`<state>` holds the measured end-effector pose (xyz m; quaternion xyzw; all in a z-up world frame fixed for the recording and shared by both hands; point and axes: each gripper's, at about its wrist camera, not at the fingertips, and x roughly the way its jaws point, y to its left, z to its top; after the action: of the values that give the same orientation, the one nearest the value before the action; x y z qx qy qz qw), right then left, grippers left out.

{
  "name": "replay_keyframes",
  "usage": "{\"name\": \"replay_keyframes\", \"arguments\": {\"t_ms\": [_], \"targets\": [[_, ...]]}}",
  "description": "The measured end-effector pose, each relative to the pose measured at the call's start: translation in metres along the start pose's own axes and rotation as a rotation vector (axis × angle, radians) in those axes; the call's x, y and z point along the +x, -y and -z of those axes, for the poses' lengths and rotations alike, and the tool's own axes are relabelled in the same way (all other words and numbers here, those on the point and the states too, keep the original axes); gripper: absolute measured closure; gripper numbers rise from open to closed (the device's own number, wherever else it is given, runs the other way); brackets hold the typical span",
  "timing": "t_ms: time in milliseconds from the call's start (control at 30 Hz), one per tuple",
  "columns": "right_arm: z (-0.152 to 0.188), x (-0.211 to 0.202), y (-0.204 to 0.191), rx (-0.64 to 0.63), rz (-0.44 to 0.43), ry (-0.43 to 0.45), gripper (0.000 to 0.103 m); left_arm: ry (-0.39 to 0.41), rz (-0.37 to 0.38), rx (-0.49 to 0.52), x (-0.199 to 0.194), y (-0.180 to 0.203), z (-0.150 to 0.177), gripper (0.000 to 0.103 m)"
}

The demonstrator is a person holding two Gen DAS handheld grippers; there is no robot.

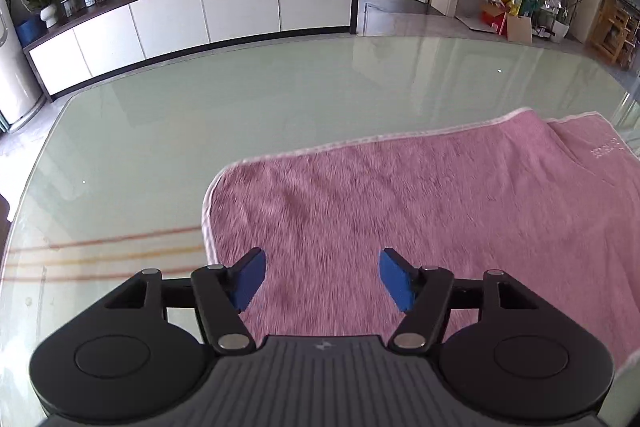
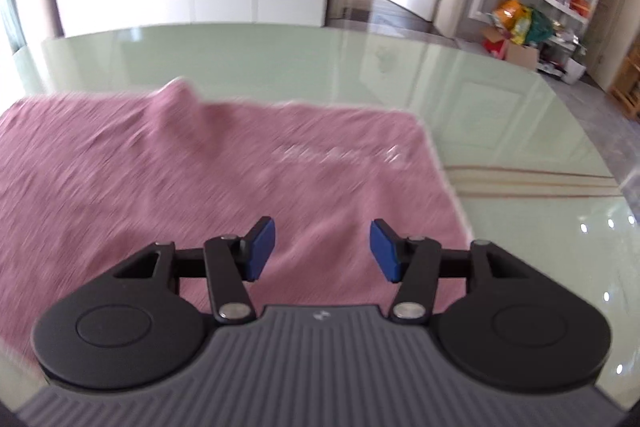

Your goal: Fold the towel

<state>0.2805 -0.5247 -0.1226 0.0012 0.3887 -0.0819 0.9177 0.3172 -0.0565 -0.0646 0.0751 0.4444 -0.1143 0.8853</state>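
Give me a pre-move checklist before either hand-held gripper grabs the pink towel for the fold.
1. Left hand-held gripper open and empty: ok, jaws spread with nothing between them.
2. Right hand-held gripper open and empty: ok, same state.
3. Pink towel lying on the glass table: ok, with bare glass beyond its far edge.
4. Towel flat: not ok, a raised ridge stands up near the far edge in the right wrist view.
5. Left end of the towel reachable: ok, its rounded corner is unobstructed ahead of the left gripper.
6. Grippers touching the fabric: cannot tell, both views are motion-blurred.
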Motion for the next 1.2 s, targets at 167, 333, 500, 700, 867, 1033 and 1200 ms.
{"name": "replay_keyframes", "arguments": {"t_ms": [167,333,500,700,867,1033,1200], "targets": [[-0.029,0.037,0.022,0.102,-0.028,0.005,0.05,-0.003,-0.01,-0.041,0.04,-0.004,-0.011,0.037],[-0.043,0.077,0.013,0.068,-0.031,-0.047,0.05,-0.045,-0.037,-0.059,0.059,-0.005,-0.002,0.038],[-0.044,0.107,-0.001,-0.019,0.01,-0.094,0.05,-0.048,-0.057,-0.096,0.061,-0.012,-0.001,0.036],[-0.045,0.12,0.007,0.061,0.017,-0.076,0.034,-0.031,-0.12,-0.133,0.059,-0.023,0.002,0.032],[-0.048,0.13,0.016,0.116,0.051,-0.059,0.026,-0.019,-0.175,-0.178,0.056,-0.035,0.004,0.031],[-0.052,0.135,0.017,0.15,0.104,-0.054,0.028,-0.014,-0.214,-0.182,0.053,-0.037,0.004,0.029],[-0.045,0.11,0.024,0.157,0.074,-0.043,0.048,-0.016,-0.209,-0.174,0.051,-0.042,0.0,0.041]]}}
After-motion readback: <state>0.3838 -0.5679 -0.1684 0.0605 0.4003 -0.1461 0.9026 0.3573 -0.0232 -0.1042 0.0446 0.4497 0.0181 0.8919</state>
